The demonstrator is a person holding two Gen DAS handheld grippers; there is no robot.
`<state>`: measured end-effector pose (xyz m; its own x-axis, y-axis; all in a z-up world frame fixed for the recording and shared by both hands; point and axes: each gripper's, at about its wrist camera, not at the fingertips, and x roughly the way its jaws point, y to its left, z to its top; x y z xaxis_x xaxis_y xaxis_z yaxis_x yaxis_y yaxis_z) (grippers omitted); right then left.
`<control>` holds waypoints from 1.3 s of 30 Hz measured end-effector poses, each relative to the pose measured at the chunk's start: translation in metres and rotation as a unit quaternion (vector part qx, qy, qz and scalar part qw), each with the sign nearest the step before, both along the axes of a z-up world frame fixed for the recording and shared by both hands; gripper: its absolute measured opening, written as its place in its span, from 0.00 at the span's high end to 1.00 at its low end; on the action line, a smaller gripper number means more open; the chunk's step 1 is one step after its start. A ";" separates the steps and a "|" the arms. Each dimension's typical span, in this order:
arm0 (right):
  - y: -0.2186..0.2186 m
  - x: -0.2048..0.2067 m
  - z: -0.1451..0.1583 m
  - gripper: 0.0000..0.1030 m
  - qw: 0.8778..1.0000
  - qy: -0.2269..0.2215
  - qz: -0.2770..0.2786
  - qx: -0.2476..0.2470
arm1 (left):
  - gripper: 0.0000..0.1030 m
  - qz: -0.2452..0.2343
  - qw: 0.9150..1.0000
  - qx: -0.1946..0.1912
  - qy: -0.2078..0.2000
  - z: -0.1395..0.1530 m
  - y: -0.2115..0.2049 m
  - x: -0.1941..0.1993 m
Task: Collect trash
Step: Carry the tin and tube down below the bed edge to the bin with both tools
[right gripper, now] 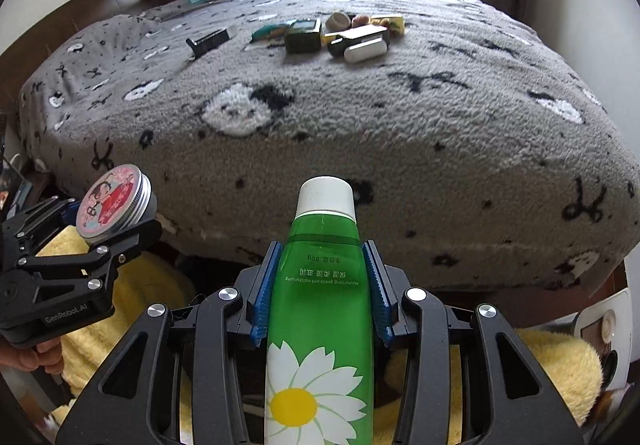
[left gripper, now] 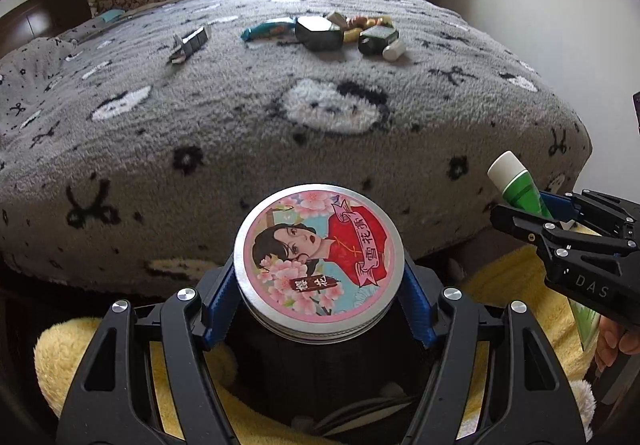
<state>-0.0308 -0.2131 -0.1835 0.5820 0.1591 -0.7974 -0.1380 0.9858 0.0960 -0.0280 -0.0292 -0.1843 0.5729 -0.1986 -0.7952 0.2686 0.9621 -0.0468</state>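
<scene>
My left gripper (left gripper: 319, 271) is shut on a round tin jar (left gripper: 319, 259) with a pink lid showing a painted woman; the same jar (right gripper: 114, 202) appears at the left of the right wrist view. A green tube (right gripper: 320, 309) with a white cap and a daisy print sits clamped in my right gripper (right gripper: 320, 265), which is shut on it; the tube (left gripper: 520, 185) pokes up at the right edge of the left wrist view. Both hang over a yellow fluffy lining (left gripper: 508, 277) below the bed's near edge. More trash (left gripper: 340, 31) lies far back on the grey blanket.
The bed with its grey patterned blanket (right gripper: 360, 117) fills the middle. On it lie a dark razor-like item (left gripper: 190, 43), a teal wrapper (left gripper: 266, 28), dark boxes and a white cylinder (right gripper: 366, 50). A window and curtains are behind. A hand (right gripper: 32, 355) holds the left tool.
</scene>
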 end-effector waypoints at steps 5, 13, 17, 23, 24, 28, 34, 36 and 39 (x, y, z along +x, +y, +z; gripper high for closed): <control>0.007 0.003 -0.028 0.59 0.999 0.041 0.011 0.007 | 0.36 -0.004 0.999 0.008 0.049 -0.036 0.003 -0.002; 0.015 0.012 -0.066 0.59 0.995 0.096 0.018 0.011 | 0.36 -0.012 0.993 0.016 0.113 -0.084 0.006 -0.001; 0.016 0.017 -0.083 0.59 0.992 0.124 0.017 0.023 | 0.36 -0.019 0.989 0.008 0.143 -0.102 0.008 0.001; 0.016 0.022 -0.106 0.59 0.986 0.164 0.013 0.034 | 0.36 -0.029 0.983 -0.001 0.183 -0.123 0.007 0.006; 0.017 0.023 -0.108 0.59 0.985 0.168 0.013 0.036 | 0.36 -0.032 0.982 0.000 0.188 -0.125 0.007 0.006; 0.020 0.028 -0.117 0.59 0.982 0.183 0.012 0.037 | 0.35 -0.042 0.979 0.006 0.200 -0.131 0.003 0.008; 0.021 0.034 -0.121 0.52 0.981 0.186 0.009 0.046 | 0.34 -0.052 0.974 0.004 0.220 -0.141 -0.004 0.014; 0.019 0.035 -0.117 0.41 0.982 0.181 0.008 0.049 | 0.22 -0.051 0.975 0.003 0.217 -0.144 -0.004 0.016; 0.019 0.036 -0.111 0.37 0.984 0.172 0.003 0.050 | 0.16 -0.054 0.976 0.001 0.211 -0.139 -0.005 0.023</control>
